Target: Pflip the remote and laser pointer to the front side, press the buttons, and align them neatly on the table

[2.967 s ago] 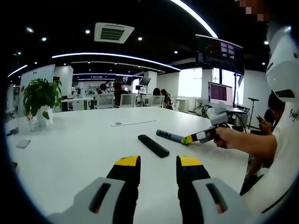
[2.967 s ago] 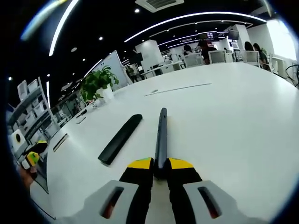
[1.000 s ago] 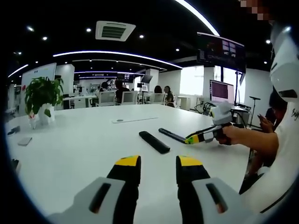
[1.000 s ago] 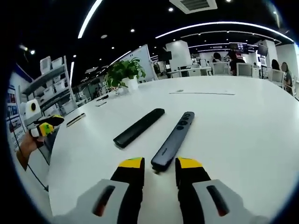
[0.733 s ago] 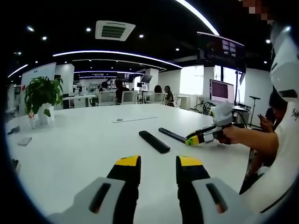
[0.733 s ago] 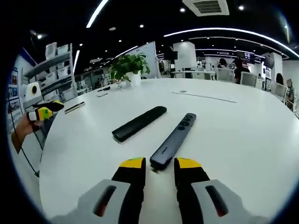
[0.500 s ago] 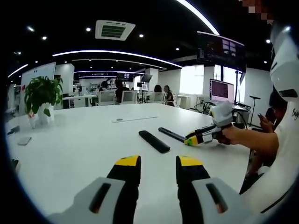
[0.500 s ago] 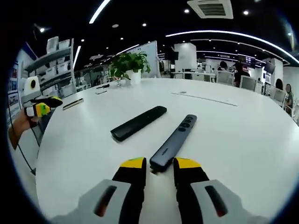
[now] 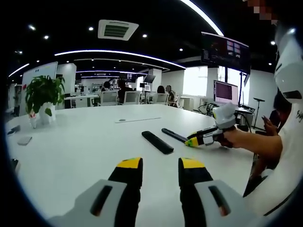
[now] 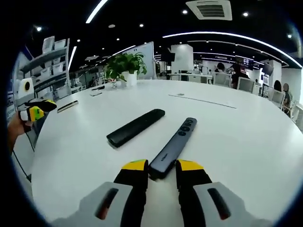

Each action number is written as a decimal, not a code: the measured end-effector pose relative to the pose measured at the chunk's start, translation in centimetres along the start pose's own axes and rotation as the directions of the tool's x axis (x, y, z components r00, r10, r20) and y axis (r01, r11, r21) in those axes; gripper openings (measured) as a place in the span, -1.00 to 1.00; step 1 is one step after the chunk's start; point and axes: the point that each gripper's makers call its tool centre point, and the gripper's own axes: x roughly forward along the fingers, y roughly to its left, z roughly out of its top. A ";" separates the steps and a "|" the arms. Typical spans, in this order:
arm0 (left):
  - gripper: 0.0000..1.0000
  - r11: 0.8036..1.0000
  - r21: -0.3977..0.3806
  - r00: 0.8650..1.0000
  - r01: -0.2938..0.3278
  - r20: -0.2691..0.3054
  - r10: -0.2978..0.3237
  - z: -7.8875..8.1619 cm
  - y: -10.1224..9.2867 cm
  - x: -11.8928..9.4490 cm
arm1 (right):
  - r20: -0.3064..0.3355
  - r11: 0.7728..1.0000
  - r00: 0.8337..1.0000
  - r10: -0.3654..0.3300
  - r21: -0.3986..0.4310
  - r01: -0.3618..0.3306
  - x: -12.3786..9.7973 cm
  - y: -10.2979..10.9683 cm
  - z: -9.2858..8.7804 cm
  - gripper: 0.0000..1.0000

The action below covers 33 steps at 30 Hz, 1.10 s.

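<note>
A grey laser pointer (image 10: pixel 173 146) lies flat on the white table (image 10: pixel 246 142), buttons facing up. Its near end sits between the tips of my right gripper (image 10: pixel 162 166), which is open. To its left, roughly parallel, lies the long black remote (image 10: pixel 136 126), showing a plain face. In the left gripper view, my left gripper (image 9: pixel 161 169) hovers open over bare table, well short of the remote (image 9: pixel 158 142) and the laser pointer (image 9: pixel 174 135). There the right gripper (image 9: pixel 195 141) comes in from the right and meets the pointer's end.
A potted plant (image 10: pixel 124 66) stands at the table's far side, and a phone (image 9: pixel 23 140) lies near the left edge. A person's arm (image 9: pixel 251 144) holds the right gripper. Desks, chairs and monitors (image 9: pixel 223 93) fill the room behind.
Three seconds ago my right gripper was shut on the laser pointer, held edge-on. Now the pointer lies flat, buttons up, and the open jaws have edged forward around its near end.
</note>
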 end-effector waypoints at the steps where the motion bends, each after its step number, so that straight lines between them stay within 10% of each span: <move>1: -0.37 1.000 -0.001 1.000 0.003 0.001 -0.003 0.0 -0.1 0.0 | -0.001 1.000 1.000 -0.001 -0.005 0.001 0.1 0.1 0.1 -0.47; 33: -0.36 1.000 -0.018 1.000 0.016 0.013 -0.016 0.0 -0.2 0.0 | 0.010 0.999 1.000 0.014 -0.042 -0.014 0.4 0.8 0.2 -0.47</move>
